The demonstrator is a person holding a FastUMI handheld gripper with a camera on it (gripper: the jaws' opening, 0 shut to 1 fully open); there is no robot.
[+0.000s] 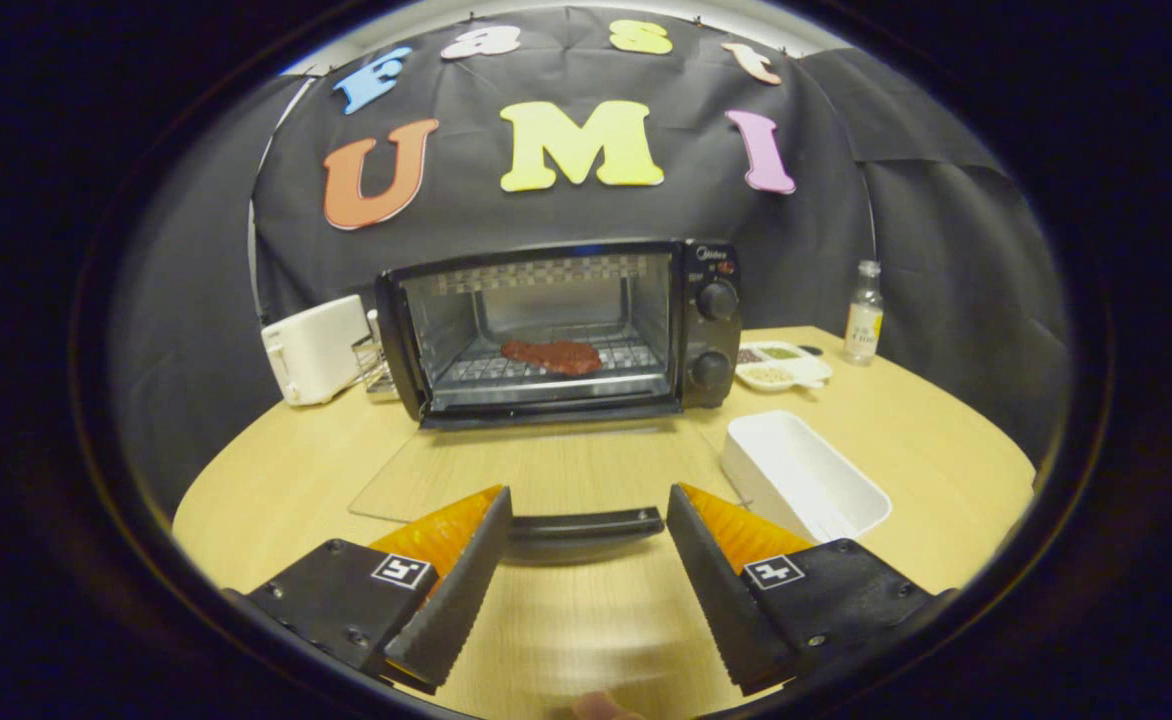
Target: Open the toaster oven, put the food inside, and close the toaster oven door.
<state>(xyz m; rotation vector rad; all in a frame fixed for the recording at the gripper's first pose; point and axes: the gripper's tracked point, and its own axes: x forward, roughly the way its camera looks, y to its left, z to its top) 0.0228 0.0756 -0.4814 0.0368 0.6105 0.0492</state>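
Gripper [589, 515] is seen w/ fingers spread wide; nothing is held. The door handle [586, 523] lies crosswise between the two fingertips, its ends close to the inner faces of both fingers; whether they touch it cannot be told. Fingers [456, 590] are black w/ ribbed inner pads, orange behind.

The glass door [546, 470] is folded fully down, lying flat over the wooden table [276, 480], hinged at the oven's lower front edge; the table grain is seen through it.

Just right of the door, near the right finger, a white rectangular tray [806, 475] is set at an angle, empty. Bare table is left between door and tray, and more to the left of the door.

Beyond the door the toaster oven [561, 330] stands open, black, w/ two knobs [716, 335] on its right panel. The food [551, 356], a flat reddish-brown piece, rests on the wire rack [626, 352] inside, approx. centred; room is left around it on all sides.

Left of the oven: a white toaster [314, 348], close beside it. Right of the oven: a white divided dish [784, 366] w/ small portions, then a clear bottle [863, 314] near the far table edge.
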